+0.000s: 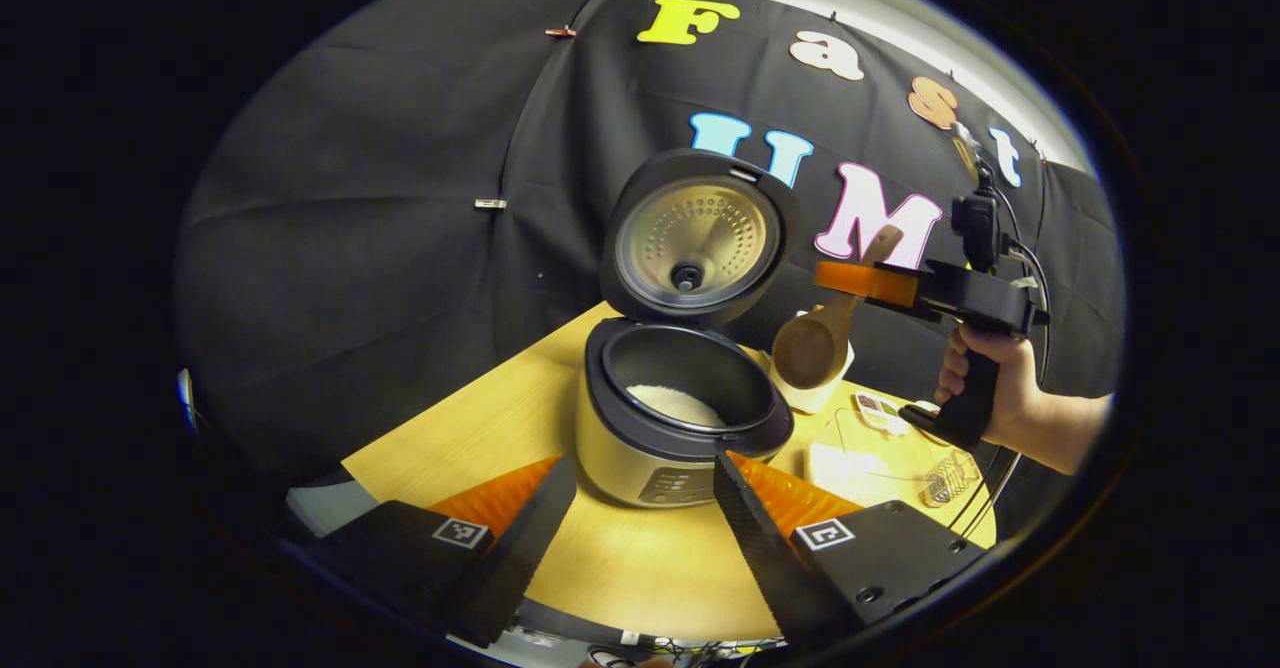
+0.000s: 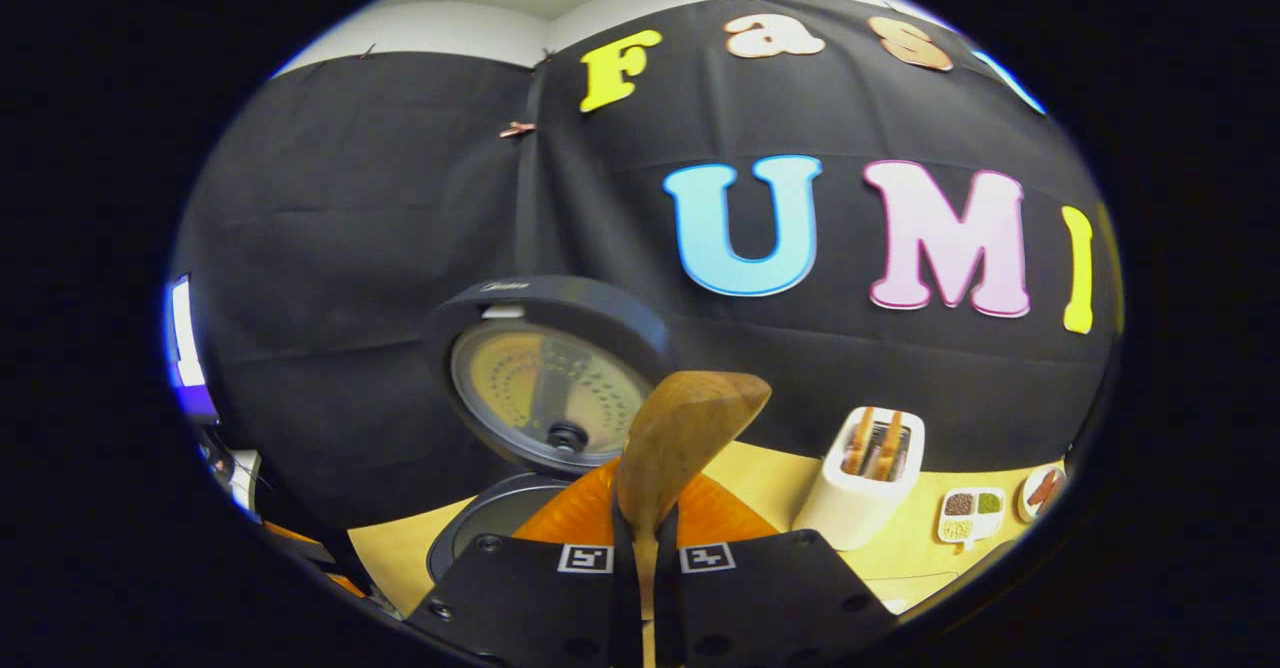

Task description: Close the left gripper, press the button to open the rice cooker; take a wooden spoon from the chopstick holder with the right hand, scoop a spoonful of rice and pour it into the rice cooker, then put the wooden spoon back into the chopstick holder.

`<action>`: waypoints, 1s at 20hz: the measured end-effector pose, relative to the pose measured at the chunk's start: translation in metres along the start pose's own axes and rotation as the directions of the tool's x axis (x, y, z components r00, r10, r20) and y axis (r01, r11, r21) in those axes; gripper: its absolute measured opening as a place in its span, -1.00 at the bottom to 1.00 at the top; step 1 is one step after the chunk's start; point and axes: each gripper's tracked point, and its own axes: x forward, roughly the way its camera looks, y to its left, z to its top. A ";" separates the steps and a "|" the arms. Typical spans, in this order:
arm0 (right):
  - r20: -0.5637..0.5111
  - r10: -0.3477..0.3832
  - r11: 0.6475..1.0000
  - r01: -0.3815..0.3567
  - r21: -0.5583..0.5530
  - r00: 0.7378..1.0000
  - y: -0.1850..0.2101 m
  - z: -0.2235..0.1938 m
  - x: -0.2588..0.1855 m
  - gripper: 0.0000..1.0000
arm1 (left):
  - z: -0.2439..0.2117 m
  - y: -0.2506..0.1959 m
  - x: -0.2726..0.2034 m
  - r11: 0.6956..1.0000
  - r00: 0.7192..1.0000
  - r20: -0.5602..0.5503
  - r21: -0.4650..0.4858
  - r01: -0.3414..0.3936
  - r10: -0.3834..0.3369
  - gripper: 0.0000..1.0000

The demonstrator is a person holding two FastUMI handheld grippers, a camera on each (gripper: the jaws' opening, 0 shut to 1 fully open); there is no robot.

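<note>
The rice cooker (image 1: 660,458) stands open on the wooden table, lid (image 1: 690,243) upright, white rice in its pot (image 1: 680,403). My left gripper (image 1: 642,468) is open just in front of it, holding nothing. To the cooker's right a hand holds my right gripper (image 1: 855,281), shut on the wooden spoon (image 1: 812,348). The spoon hangs bowl down beside the cooker's rim, in front of the white chopstick holder (image 1: 835,393). In the right gripper view the spoon (image 2: 690,428) rises from my right gripper (image 2: 645,533), with the lid (image 2: 545,388) left of it and the holder (image 2: 865,493) to the right.
A clear box with white rice (image 1: 850,453) and a small wire basket (image 1: 950,478) lie right of the cooker. A compartment dish (image 2: 970,515) and a small plate (image 2: 1045,488) sit beyond the holder. The booth's black cloth wall stands close behind the table.
</note>
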 end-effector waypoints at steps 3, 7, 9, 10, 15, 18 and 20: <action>0.007 -0.070 0.997 0.070 0.041 0.998 -0.048 0.006 -0.025 -0.82 | 0.005 -0.018 0.003 1.000 1.000 0.009 0.024 0.010 -0.010 0.92; 0.017 -0.165 0.984 0.163 0.076 0.986 -0.113 0.011 -0.064 -0.82 | 0.010 -0.051 0.005 1.000 1.000 0.007 0.005 0.030 -0.031 0.91; 0.020 -0.216 0.973 0.214 0.085 0.976 -0.148 0.010 -0.085 -0.81 | 0.017 -0.071 0.006 0.999 0.999 0.027 0.005 0.041 -0.041 0.92; 0.020 -0.242 0.967 0.239 0.089 0.970 -0.167 0.010 -0.096 -0.82 | 0.018 -0.080 0.007 0.999 0.998 0.029 0.012 0.046 -0.047 0.92; 0.016 -0.362 0.926 0.357 0.121 0.932 -0.254 0.006 -0.150 -0.82 | 0.014 -0.128 0.016 0.996 0.997 0.012 0.039 0.080 -0.080 0.92; 0.006 -0.426 0.894 0.420 0.155 0.905 -0.305 0.000 -0.178 -0.82 | 0.010 -0.155 0.022 0.995 0.996 0.005 0.048 0.084 -0.085 0.92; -0.010 -0.466 0.870 0.460 0.180 0.885 -0.337 -0.012 -0.204 -0.82 | 0.006 -0.169 0.026 0.996 0.997 -0.002 0.052 0.072 -0.072 0.92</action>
